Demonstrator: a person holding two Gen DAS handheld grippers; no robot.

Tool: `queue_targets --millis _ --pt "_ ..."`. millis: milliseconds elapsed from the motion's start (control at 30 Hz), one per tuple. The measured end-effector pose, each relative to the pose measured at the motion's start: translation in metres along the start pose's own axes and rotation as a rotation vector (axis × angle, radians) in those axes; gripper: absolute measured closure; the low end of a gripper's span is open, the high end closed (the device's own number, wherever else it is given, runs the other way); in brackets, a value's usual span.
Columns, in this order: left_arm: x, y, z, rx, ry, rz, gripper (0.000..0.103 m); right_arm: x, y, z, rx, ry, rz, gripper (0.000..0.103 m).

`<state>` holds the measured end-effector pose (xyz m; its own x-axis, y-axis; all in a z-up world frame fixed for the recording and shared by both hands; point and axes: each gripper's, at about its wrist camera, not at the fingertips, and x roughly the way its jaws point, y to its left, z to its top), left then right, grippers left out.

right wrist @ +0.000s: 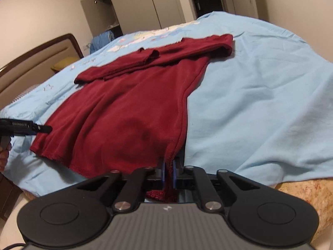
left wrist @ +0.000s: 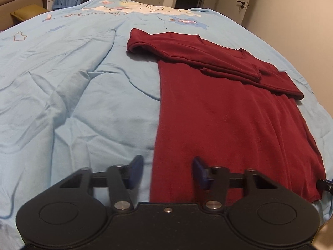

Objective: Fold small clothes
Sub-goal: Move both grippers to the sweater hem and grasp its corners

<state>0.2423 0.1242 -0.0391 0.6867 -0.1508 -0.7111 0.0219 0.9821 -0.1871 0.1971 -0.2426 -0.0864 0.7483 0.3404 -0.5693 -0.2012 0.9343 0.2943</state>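
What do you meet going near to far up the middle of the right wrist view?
Right tool shut on the hem corner → dark red garment body → its folded-over sleeves → light blue bed cover → wardrobe.

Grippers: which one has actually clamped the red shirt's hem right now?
The right gripper: shut on the red shirt hem corner. The left gripper is open, straddling the other corner.

Matt maroon knit-cloth shirt (left wrist: 229,125), creased light-blue cotton bedsheet (left wrist: 72,93), matt black plastic hand-held gripper (left wrist: 167,174)

Two low views, shared garment (left wrist: 229,125)
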Motion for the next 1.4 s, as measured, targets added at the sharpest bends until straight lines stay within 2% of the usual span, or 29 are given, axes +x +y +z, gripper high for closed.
queue_targets --millis 33,100,167,267,333,500,600,800,933,1000,1067,1133,1167,1200,1267,1300,1367,1400 --pt "-0.001 -0.002 0.000 -0.004 0.000 -0.009 0.078 -0.005 -0.001 0.000 -0.006 -0.021 -0.004 0.097" --pt "-0.004 -0.008 -0.001 -0.011 -0.006 -0.007 0.094 -0.017 -0.003 0.004 -0.011 -0.067 -0.007 0.097" --pt "-0.012 -0.012 -0.001 -0.024 -0.017 0.010 0.098 -0.030 -0.008 0.011 -0.013 -0.117 -0.014 0.097" --pt "-0.030 -0.015 0.000 -0.073 -0.021 -0.003 0.100 -0.051 -0.018 0.023 -0.022 -0.177 -0.021 0.098" --pt "-0.046 -0.018 -0.002 -0.099 -0.031 -0.051 0.100 -0.065 -0.021 0.029 -0.047 -0.208 -0.023 0.098" --pt "-0.082 -0.035 -0.017 -0.074 -0.044 -0.112 0.100 -0.090 -0.025 0.035 -0.093 -0.243 -0.045 0.098" --pt "-0.092 -0.039 -0.031 -0.072 -0.038 -0.125 0.100 -0.098 -0.027 0.030 -0.114 -0.227 -0.060 0.098" --pt "-0.069 -0.032 -0.054 -0.103 0.011 -0.088 0.099 -0.079 -0.036 0.010 -0.113 -0.127 -0.074 0.098" --pt "-0.064 -0.037 -0.057 -0.068 0.008 -0.065 0.098 -0.070 -0.033 0.006 -0.166 -0.101 -0.105 0.097" --pt "-0.063 -0.037 -0.058 -0.063 0.012 -0.060 0.094 -0.067 -0.031 0.004 -0.200 -0.093 -0.119 0.096" --pt "-0.062 -0.036 -0.059 -0.073 0.024 -0.059 0.085 -0.066 -0.030 0.001 -0.232 -0.087 -0.137 0.093" --pt "-0.061 -0.033 -0.061 -0.083 0.033 -0.063 0.082 -0.066 -0.027 -0.002 -0.268 -0.087 -0.157 0.076" --pt "-0.062 -0.033 -0.062 -0.085 0.034 -0.060 0.073 -0.067 -0.027 -0.002 -0.290 -0.087 -0.166 0.054" --pt "-0.064 -0.032 -0.062 -0.084 0.032 -0.053 0.068 -0.067 -0.026 -0.003 -0.313 -0.092 -0.175 0.045" --pt "-0.069 -0.032 -0.063 -0.075 0.012 -0.027 0.046 -0.068 -0.024 -0.005 -0.372 -0.099 -0.196 0.042" --pt "-0.072 -0.033 -0.063 -0.067 -0.003 -0.010 0.040 -0.068 -0.021 -0.006 -0.405 -0.102 -0.208 0.036" --pt "-0.078 -0.035 -0.063 -0.049 -0.035 0.023 0.022 -0.070 -0.015 -0.008 -0.480 -0.117 -0.213 0.027" --pt "-0.082 -0.037 -0.062 -0.037 -0.055 0.037 0.019 -0.070 -0.011 -0.010 -0.522 -0.122 -0.207 0.023"
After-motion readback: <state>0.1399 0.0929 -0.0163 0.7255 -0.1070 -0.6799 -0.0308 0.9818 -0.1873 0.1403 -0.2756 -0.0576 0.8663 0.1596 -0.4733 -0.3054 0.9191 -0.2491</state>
